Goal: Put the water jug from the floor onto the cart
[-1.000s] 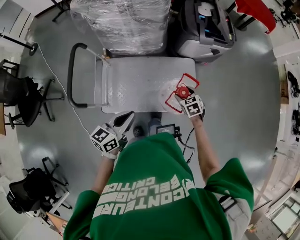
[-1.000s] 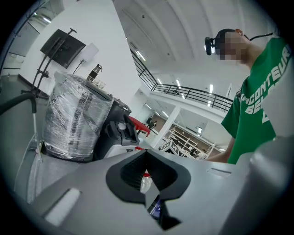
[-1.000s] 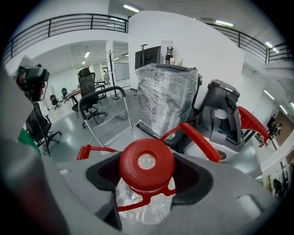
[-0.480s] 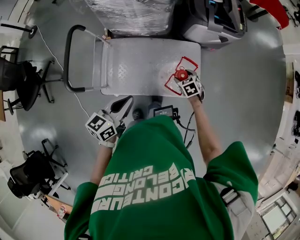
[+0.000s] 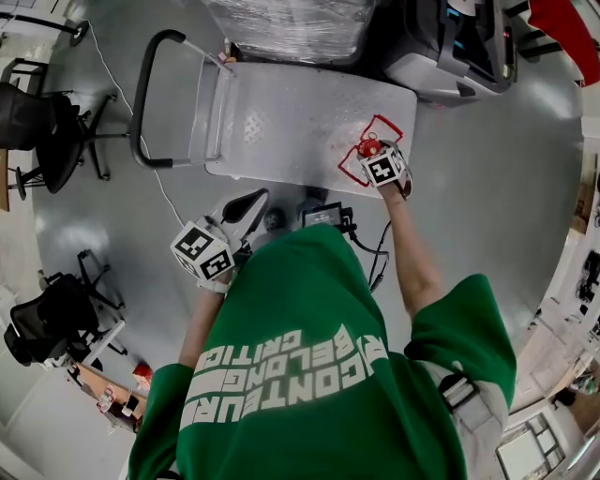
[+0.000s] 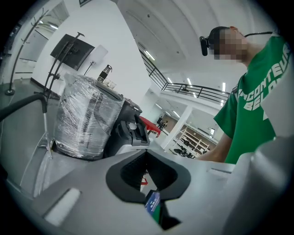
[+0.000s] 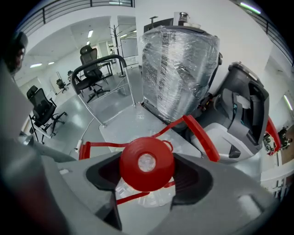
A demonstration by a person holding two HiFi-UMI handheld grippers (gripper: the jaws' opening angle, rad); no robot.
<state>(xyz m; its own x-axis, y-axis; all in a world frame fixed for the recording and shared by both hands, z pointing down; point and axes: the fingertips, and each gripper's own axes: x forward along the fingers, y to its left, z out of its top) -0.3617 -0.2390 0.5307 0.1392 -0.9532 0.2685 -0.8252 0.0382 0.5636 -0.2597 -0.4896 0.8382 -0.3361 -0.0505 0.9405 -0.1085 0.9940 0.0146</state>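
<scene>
The water jug (image 5: pixel 378 128) is clear plastic with a red cap (image 7: pixel 146 156) and a red carrying frame. It stands at the right front corner of the cart's metal deck (image 5: pixel 281 122). My right gripper (image 5: pixel 368 153) comes at it from above, and in the right gripper view the gripper (image 7: pixel 148 173) is shut around the neck just under the cap. My left gripper (image 5: pixel 246 208) hangs over the floor in front of the cart, near my left hip. In the left gripper view the gripper (image 6: pixel 148 172) has its pads together with nothing between them.
The cart's black push handle (image 5: pixel 145 103) is at its left end. A pallet load wrapped in film (image 5: pixel 281 23) and a grey machine (image 5: pixel 459 52) stand behind the cart. Office chairs (image 5: pixel 42 122) are at the left, and a white cable (image 5: pixel 164 192) crosses the floor.
My right gripper stays shut on the jug at the cart's right front corner. The head view has swung a little, so the cart sits tilted in it. My left gripper has hardly moved.
</scene>
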